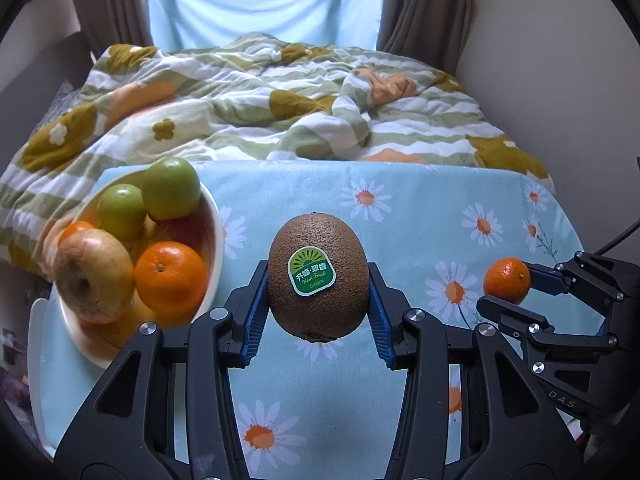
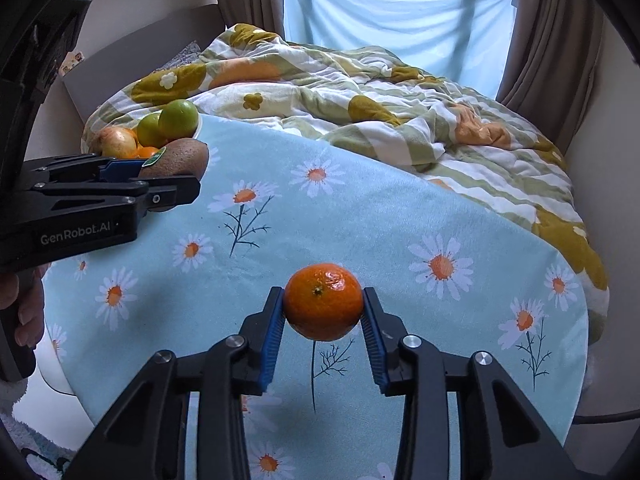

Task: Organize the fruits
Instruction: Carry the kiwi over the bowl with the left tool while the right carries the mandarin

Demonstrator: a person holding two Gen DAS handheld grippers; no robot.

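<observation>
My left gripper [image 1: 318, 300] is shut on a brown kiwi [image 1: 318, 276] with a green sticker, lifted off the daisy-print tablecloth [image 1: 400, 216]. Its blue pads press the kiwi on both sides. In the right wrist view the same kiwi [image 2: 180, 158] shows at the left, in the left gripper [image 2: 168, 184]. My right gripper [image 2: 323, 312] is shut on a small mandarin [image 2: 323, 302], held above the cloth. From the left wrist view that mandarin [image 1: 506, 280] sits at the right in the right gripper [image 1: 508, 292]. A white bowl [image 1: 214, 240] at the left holds green fruits, an orange and an apple.
Beyond the table lies a bed with a rumpled flowered quilt [image 1: 280, 100], then brown curtains [image 1: 424, 4] and a bright window. A person's hand [image 2: 24, 312] grips the left tool's handle. The table's edge curves round at the right [image 2: 580, 320].
</observation>
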